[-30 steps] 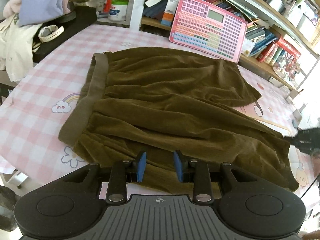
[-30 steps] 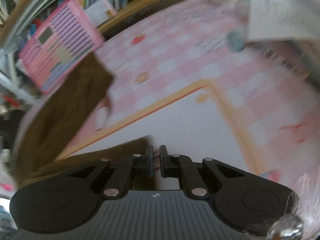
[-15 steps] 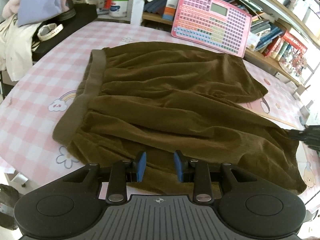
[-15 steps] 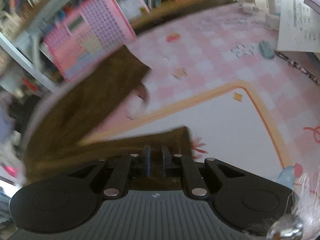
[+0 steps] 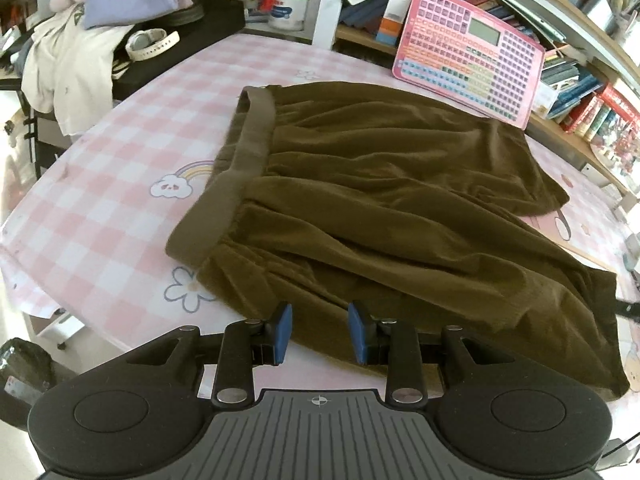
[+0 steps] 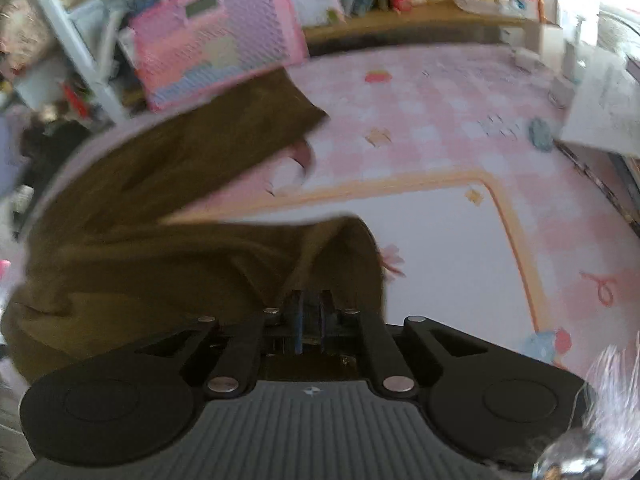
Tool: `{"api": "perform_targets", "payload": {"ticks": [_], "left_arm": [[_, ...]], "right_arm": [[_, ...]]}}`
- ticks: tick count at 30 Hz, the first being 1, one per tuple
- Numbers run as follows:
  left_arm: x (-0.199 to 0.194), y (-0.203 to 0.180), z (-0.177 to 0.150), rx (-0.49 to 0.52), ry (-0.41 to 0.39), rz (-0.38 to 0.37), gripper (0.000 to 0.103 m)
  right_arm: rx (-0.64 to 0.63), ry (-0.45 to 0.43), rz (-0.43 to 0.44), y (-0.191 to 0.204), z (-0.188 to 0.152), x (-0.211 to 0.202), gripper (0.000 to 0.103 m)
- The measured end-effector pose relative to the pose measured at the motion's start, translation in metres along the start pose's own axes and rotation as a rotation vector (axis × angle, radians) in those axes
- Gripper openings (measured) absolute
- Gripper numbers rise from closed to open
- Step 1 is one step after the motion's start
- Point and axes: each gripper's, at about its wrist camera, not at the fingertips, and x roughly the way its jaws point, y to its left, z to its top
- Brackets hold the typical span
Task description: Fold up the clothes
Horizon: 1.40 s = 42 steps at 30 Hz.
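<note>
Brown shorts (image 6: 168,264) (blurred) hiding gripper (image 6: 310,316) tips

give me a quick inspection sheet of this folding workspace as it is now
surface: round table under a pink-and-white checked cloth with cartoon prints, and a pale mat with an orange border.
job's things: brown corduroy shorts with an elastic waistband spread flat; the near leg's hem is lifted.
clutter: pink toy keyboard tablet propped against the shelf; white wristwatch; papers at the table edge.
grippers: left gripper open, at the shorts' near edge, gripping nothing; right gripper shut on the leg hem.
cables: nothing seen.
surroundings: bookshelves, a pen pot, heaped pale clothes.
</note>
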Motion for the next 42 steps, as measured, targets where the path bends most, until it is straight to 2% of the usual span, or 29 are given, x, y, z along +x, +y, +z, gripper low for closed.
{"api": "perform_targets", "payload": {"ticks": [3,5,7,8,9,10,12,14,17,20,21,24,26,29,30,33,42], "left_arm": [[-0.002,0.003,0.000,0.009,-0.008,0.001,0.032],[-0.002,0.009,0.001,0.004,-0.011,0.010,0.032],[0.000,0.018,0.003,-0.011,-0.012,0.025,0.032],[0.000,0.022,0.004,-0.018,-0.013,0.032,0.033],[0.001,0.027,0.005,-0.026,-0.014,0.039,0.034],[0.001,0.032,0.007,-0.034,-0.015,0.045,0.039],[0.002,0.042,0.010,-0.049,-0.018,0.058,0.047],[0.006,0.053,0.014,-0.070,-0.016,0.057,0.053],[0.016,0.077,0.019,-0.186,0.015,0.031,0.054],[0.030,0.100,0.020,-0.354,0.038,-0.028,0.054],[0.033,0.104,0.020,-0.397,0.035,-0.052,0.053],[0.040,0.105,0.024,-0.399,0.029,-0.080,0.046],[0.046,0.105,0.029,-0.389,0.028,-0.085,0.028],[0.050,0.108,0.032,-0.400,0.020,-0.095,0.016],[0.049,0.110,0.032,-0.399,0.008,-0.095,0.015],[0.046,0.119,0.034,-0.395,-0.015,-0.092,0.013],[0.050,0.145,0.043,-0.393,-0.032,-0.075,0.014]], "right_arm": [[0.082,-0.019,-0.050,-0.021,-0.003,0.000,0.001],[0.093,-0.045,-0.142,-0.029,-0.001,-0.009,0.009],[0.112,-0.065,-0.200,-0.037,0.000,-0.018,0.011],[0.124,-0.073,-0.212,-0.041,0.000,-0.024,0.013],[0.128,-0.080,-0.213,-0.043,-0.001,-0.030,0.020],[0.126,-0.086,-0.214,-0.043,-0.003,-0.036,0.030],[0.095,-0.099,-0.206,-0.034,-0.009,-0.048,0.035],[0.057,-0.103,-0.198,-0.020,-0.021,-0.056,0.035],[0.008,-0.077,-0.206,0.006,-0.044,-0.059,0.039],[-0.017,-0.037,-0.256,0.026,-0.063,-0.056,0.041],[-0.019,-0.024,-0.271,0.030,-0.068,-0.054,0.043],[0.003,0.007,-0.310,0.036,-0.081,-0.051,0.043],[0.024,0.020,-0.331,0.037,-0.089,-0.048,0.040],[0.066,-0.005,-0.336,0.039,-0.094,-0.047,0.034],[0.072,-0.010,-0.335,0.040,-0.092,-0.045,0.029],[0.084,-0.021,-0.329,0.046,-0.086,-0.038,0.025],[0.060,-0.020,-0.316,0.073,-0.070,-0.018,0.024]]}}
